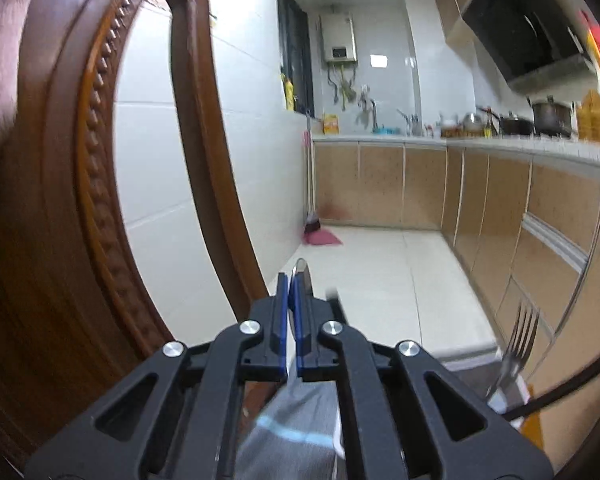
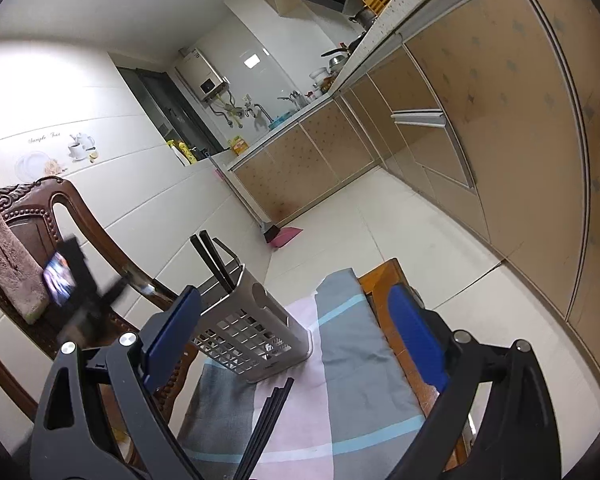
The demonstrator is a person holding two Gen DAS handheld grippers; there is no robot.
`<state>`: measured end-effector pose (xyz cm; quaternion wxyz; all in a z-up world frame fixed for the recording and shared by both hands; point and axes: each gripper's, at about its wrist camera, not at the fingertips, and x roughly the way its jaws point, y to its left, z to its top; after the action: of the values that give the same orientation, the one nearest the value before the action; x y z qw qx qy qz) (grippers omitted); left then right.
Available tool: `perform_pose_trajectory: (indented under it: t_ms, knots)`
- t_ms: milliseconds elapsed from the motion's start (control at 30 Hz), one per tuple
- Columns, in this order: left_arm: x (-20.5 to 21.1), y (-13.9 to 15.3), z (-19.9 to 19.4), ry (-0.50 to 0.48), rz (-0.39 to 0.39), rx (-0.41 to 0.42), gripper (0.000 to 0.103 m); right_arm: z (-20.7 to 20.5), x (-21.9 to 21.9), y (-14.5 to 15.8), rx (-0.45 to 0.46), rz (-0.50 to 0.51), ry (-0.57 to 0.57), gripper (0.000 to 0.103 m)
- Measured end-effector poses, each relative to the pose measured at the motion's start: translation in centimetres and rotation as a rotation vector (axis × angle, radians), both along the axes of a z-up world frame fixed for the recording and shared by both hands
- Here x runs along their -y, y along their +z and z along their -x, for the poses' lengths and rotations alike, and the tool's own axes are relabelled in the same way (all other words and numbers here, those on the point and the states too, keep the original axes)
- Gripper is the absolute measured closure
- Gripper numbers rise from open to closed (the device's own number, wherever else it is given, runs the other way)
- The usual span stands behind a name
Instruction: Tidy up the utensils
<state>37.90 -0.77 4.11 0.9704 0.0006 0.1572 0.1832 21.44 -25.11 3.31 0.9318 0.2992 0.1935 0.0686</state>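
My left gripper (image 1: 291,286) is shut on a metal spoon (image 1: 301,270), whose bowl sticks up past the blue pads, raised above the table. A metal fork (image 1: 518,344) stands at the lower right of the left wrist view. My right gripper (image 2: 296,344) is open and empty above the cloth-covered table. Just beyond it stands a perforated metal utensil holder (image 2: 252,328) with dark chopsticks (image 2: 214,260) in it. More dark chopsticks (image 2: 266,424) lie on the cloth between my fingers. The left gripper (image 2: 80,280) shows blurred at the left of the right wrist view.
A striped grey, pink and blue cloth (image 2: 348,360) covers the small wooden table (image 2: 384,280). A carved wooden chair (image 1: 60,200) with a towel (image 2: 4,256) stands at the left. Kitchen cabinets (image 2: 500,140) run along the right; a broom and dustpan (image 2: 280,236) lean at the far wall.
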Motion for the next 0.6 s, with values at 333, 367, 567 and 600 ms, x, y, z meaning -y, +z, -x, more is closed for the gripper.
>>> perform_pose_trajectory:
  t_ms: [333, 367, 567, 600]
  knots:
    - [0.8, -2.4, 4.9, -0.066, 0.021, -0.020, 0.024, -0.4, -0.5, -0.2, -0.028, -0.013, 0.018, 0.011]
    - [0.5, -2.2, 6.1, -0.102, 0.071, -0.041, 0.017, -0.4, -0.5, -0.2, -0.030, -0.014, 0.015, 0.011]
    - [-0.8, -1.0, 13.6, -0.172, 0.204, -0.184, 0.006, -1.0, -1.0, -0.5, -0.080, 0.023, 0.025, 0.011]
    - [-0.9, -1.0, 14.8, -0.171, 0.197, -0.193, 0.005, -1.2, -1.3, -0.6, -0.099, 0.041, 0.032, 0.011]
